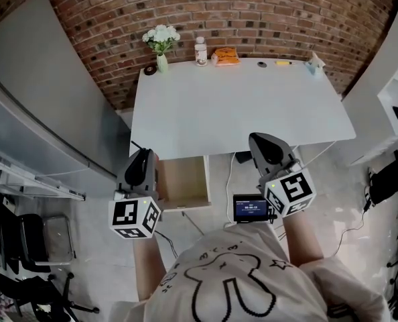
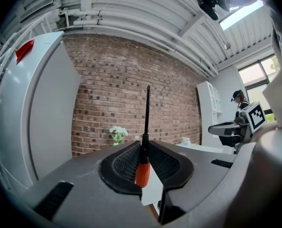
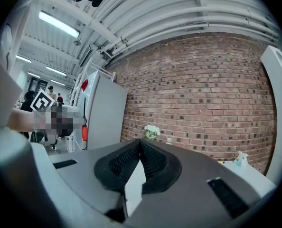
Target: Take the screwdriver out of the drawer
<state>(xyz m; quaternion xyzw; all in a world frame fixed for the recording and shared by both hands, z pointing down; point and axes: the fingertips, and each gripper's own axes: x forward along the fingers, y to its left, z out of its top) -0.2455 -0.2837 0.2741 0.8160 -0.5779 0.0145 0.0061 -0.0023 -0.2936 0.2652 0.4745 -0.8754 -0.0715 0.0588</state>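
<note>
My left tongs (image 2: 145,151) are clamped on the screwdriver (image 2: 142,171), its orange handle between the pads and its shaft pointing out ahead. The open drawer (image 1: 183,180) sits just right of them, under the tabletop (image 1: 239,106). My right tongs (image 3: 140,148) are pressed together, empty. A firm grip and a clear lift away from the drawer should finish this.

- My head camera looks steeply down from above on the white table (image 1: 239,106), with the brick wall (image 1: 219,12) at the top.
- The cameras on my left gripper (image 2: 148,145) and right gripper (image 3: 140,142) sit close behind the jaws, facing that wall.
- All three views share the flowers (image 1: 161,39).
</note>
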